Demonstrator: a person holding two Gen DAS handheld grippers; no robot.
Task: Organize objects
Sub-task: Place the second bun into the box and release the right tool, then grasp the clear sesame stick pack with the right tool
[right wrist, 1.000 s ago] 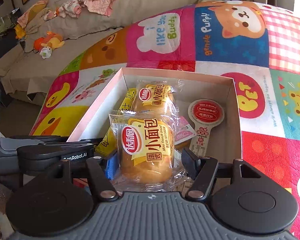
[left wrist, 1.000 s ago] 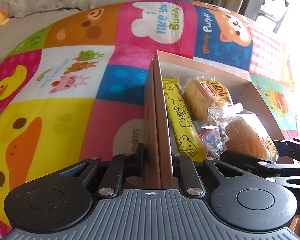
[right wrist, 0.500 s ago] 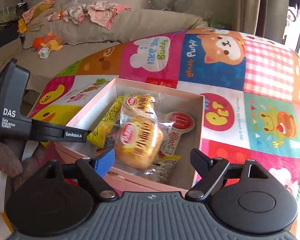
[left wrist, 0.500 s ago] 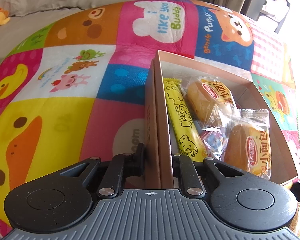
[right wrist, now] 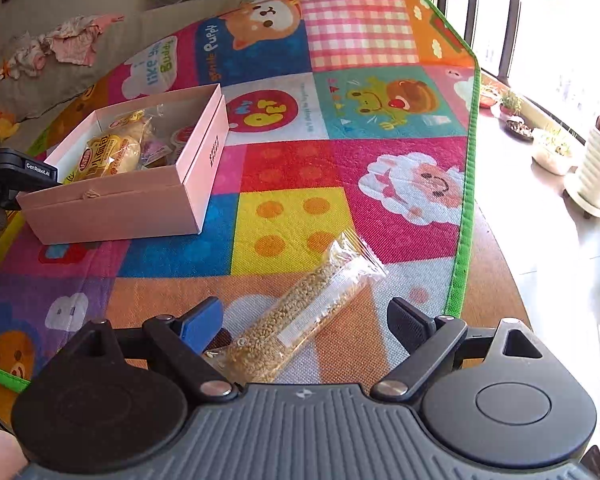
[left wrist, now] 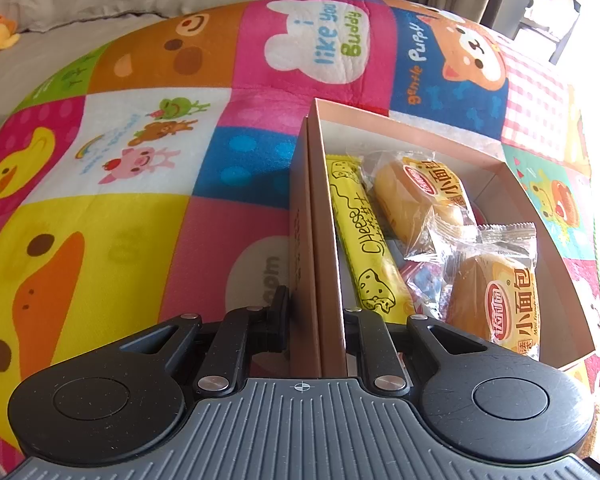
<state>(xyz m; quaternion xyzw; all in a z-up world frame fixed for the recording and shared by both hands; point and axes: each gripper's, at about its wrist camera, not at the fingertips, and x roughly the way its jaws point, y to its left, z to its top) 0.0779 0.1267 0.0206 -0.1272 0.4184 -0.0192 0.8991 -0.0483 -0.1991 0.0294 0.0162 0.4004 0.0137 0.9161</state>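
Note:
My left gripper [left wrist: 316,316] is shut on the near left wall of the open pink box [left wrist: 320,220]. Inside the box lie a yellow cheese stick [left wrist: 364,240] and two wrapped bread buns [left wrist: 420,196] [left wrist: 500,304]. In the right wrist view the box [right wrist: 112,208] stands at the left, well away from my right gripper [right wrist: 304,322]. Its jaws are opening wide. A clear packet of a grain bar [right wrist: 312,308] lies slantwise on the mat between the fingers, and neither the blue pad [right wrist: 202,326] nor the black one touches it.
The colourful patchwork play mat [right wrist: 292,216] ends in a green edge [right wrist: 466,200] to the right of the packet. Beyond it are bare floor and white plant pots [right wrist: 596,168]. A sofa with clothes [right wrist: 68,40] and plush toys [left wrist: 0,34] lies behind.
My right gripper let go of a bread bun in the box, swung away to the right, and now hangs over the grain bar with wider jaws. The left gripper kept still.

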